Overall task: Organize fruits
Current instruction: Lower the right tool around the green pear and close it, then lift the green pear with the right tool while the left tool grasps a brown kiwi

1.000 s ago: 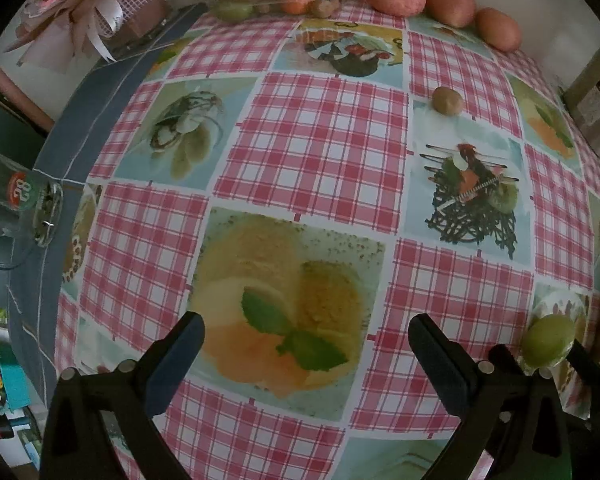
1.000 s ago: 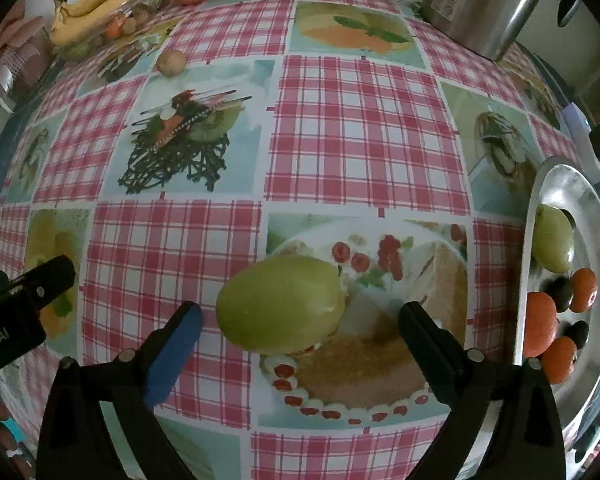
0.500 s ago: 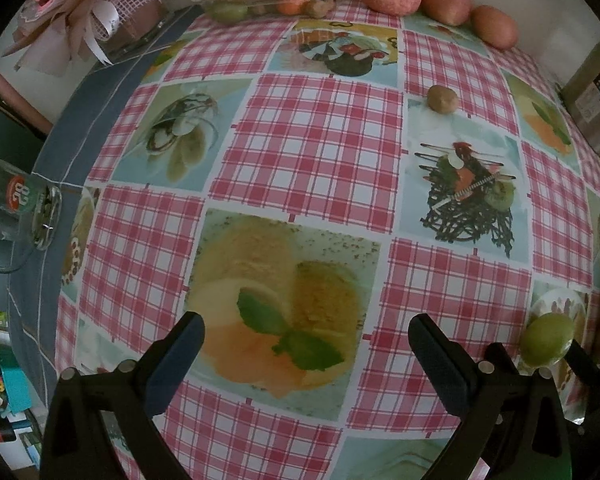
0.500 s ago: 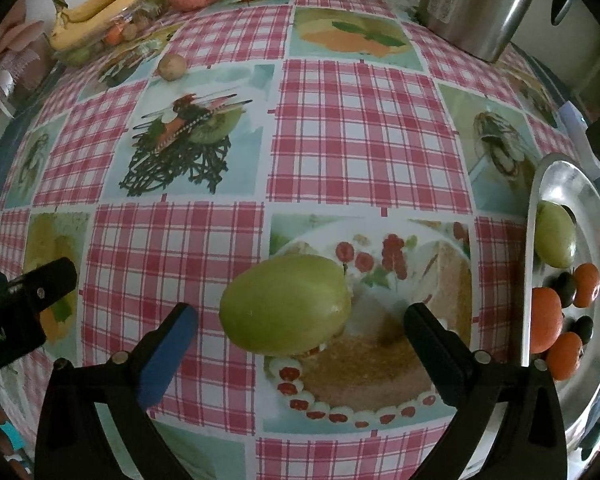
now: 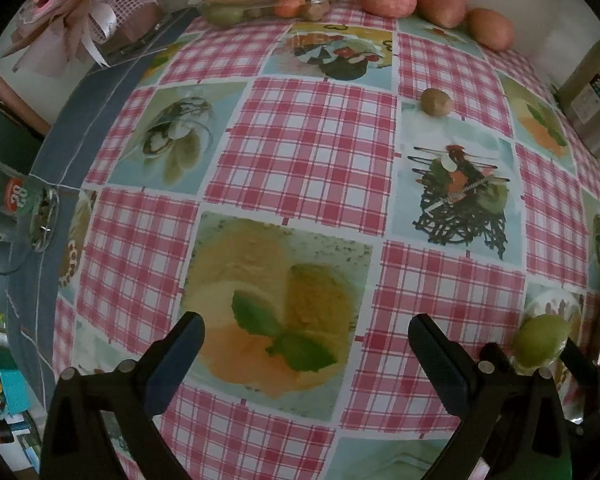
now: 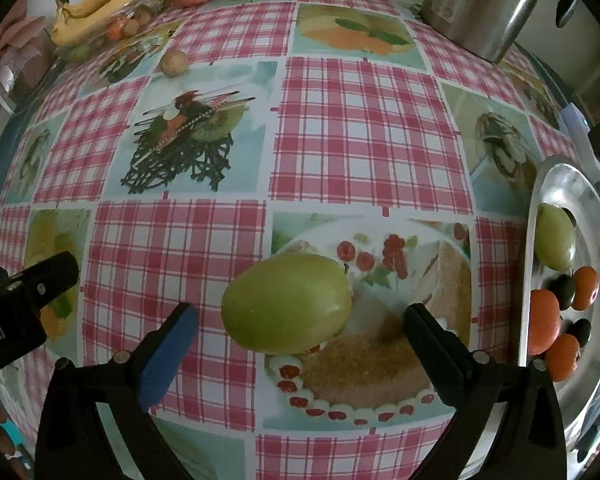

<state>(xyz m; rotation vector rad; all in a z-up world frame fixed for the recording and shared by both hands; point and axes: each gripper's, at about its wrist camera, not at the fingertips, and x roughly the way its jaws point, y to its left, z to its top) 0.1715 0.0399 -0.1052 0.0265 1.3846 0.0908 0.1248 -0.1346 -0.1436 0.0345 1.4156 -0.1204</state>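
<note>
A checked bench point(image 6: 364, 128) is shown with a steel tray point(image 6: 572, 184) at its right edge, already holding 1 green fruit and several orange ones. A green mango point(image 6: 286, 304) is left on the bench, long axis left-right, between the spread right claw point(image 6: 300, 334). The left claw point(image 5: 306, 344) is spread, empty.

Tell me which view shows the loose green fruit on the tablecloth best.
The right wrist view: the green fruit lies large and whole between the open fingers of the right gripper, touching neither. The left wrist view shows it small at the right edge, partly hidden behind the right gripper's fingers.
</note>
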